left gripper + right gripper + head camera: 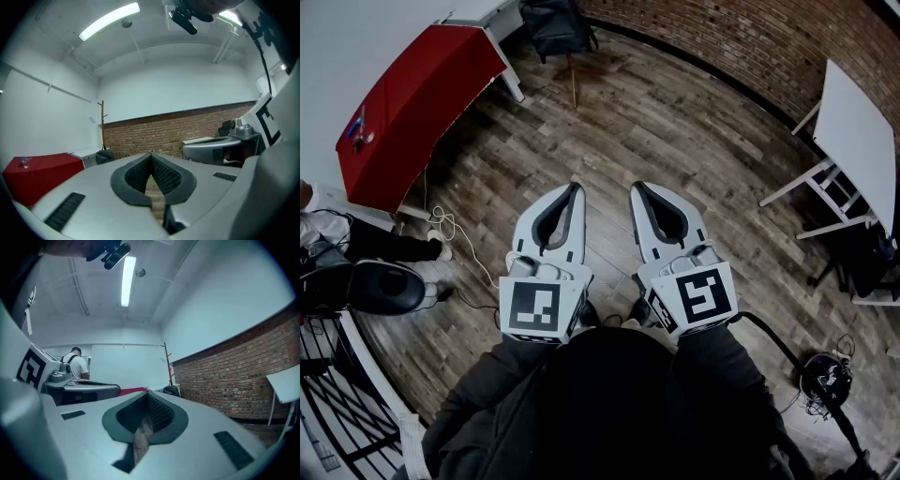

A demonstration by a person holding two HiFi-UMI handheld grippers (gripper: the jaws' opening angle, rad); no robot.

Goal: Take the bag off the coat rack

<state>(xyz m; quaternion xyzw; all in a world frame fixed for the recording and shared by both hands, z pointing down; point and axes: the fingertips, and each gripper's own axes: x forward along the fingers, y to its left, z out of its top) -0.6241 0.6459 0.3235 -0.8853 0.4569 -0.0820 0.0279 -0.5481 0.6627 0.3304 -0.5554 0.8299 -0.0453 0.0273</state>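
Observation:
A dark bag (555, 26) is at the wooden coat rack (574, 82) far ahead by the brick wall. In the left gripper view the rack (101, 124) stands tall against the white wall with the bag (104, 156) low beside it. The right gripper view shows the same rack (166, 363) and bag (171, 390). My left gripper (576, 189) and right gripper (636, 189) are held side by side over the wood floor, well short of the rack. Both are shut, with nothing between the jaws (151, 154) (148, 393).
A red-covered table (412, 103) stands at the left and a white folding table (862, 131) at the right. A person (337, 239) sits at the far left near floor cables (450, 230). A brick wall (750, 37) runs along the back.

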